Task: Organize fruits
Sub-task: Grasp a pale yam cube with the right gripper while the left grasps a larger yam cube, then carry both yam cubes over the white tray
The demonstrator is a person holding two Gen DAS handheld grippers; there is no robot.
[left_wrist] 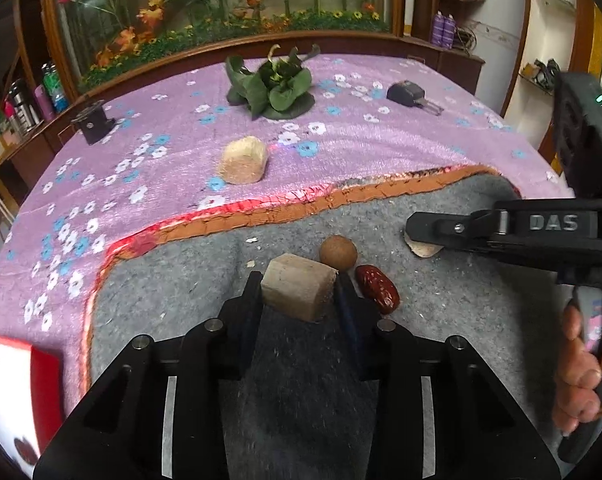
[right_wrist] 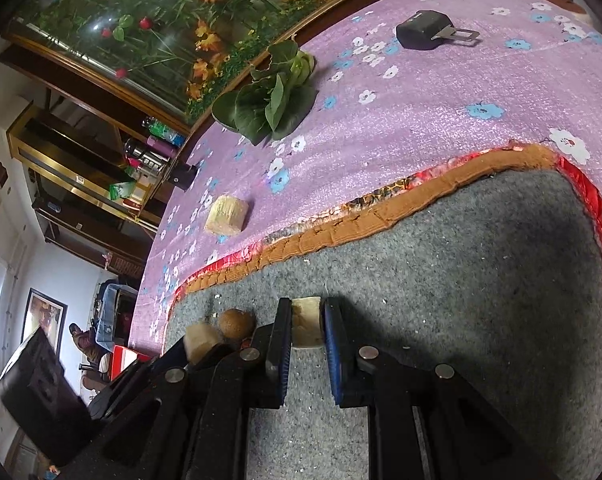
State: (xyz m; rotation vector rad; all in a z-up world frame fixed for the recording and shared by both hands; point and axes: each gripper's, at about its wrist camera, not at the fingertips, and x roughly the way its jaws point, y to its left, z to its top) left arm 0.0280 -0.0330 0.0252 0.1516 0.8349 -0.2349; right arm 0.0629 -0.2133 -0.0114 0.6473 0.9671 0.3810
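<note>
Left wrist: left gripper [left_wrist: 297,294] clamps pale stiff chunk [left_wrist: 297,292] across flat sides, light, near grey mat [left_wrist: 441,320] middle; right gripper [right_wrist: 307,324] pinches small pale piece [right_wrist: 306,322].

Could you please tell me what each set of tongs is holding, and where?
Left tongs: pale cut cylinder chunk, by its sides. Right tongs: small pale chunk, likewise.

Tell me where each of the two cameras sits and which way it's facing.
Left wrist: on the left gripper, facing down along its fingers, which close on a pale cylindrical chunk; the right gripper and a hand show at right.
Right wrist: on the right gripper, tilted view, fingers shut on a pale piece.
Shared: brown round fruit, leafy greens.
</note>
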